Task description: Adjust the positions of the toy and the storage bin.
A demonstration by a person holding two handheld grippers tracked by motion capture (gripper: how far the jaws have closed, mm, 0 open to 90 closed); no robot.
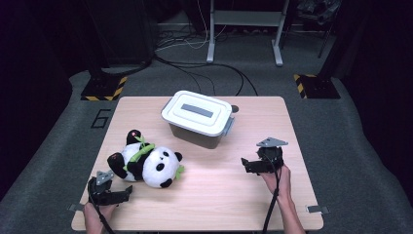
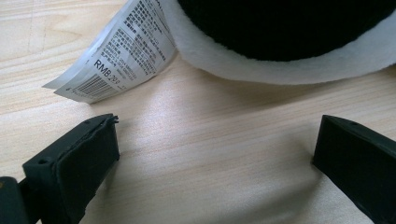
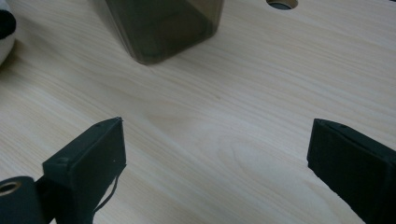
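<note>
Pale wood worktop (image 1: 219, 190) carries a plush panda (image 1: 146, 163) lying at about 8 o'clock from a lidded storage box (image 1: 198, 118), whose white lid is shut so its contents cannot be seen. Left tongs (image 1: 127, 192), jaws spread wide and empty, sit just beside the panda at its 7 o'clock, its paper tag (image 2: 119, 53) near them. Right tongs (image 1: 245, 165), also gaping and empty, rest at the box's 4 o'clock.

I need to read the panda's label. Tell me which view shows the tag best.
The left gripper view: the tag lies flat on the table beside the plush panda, with its printed text and barcode close and sharp, just beyond the open jaws. In the high view the panda is whole but too small to make the tag out. The right gripper view catches a sliver of plush.
</note>
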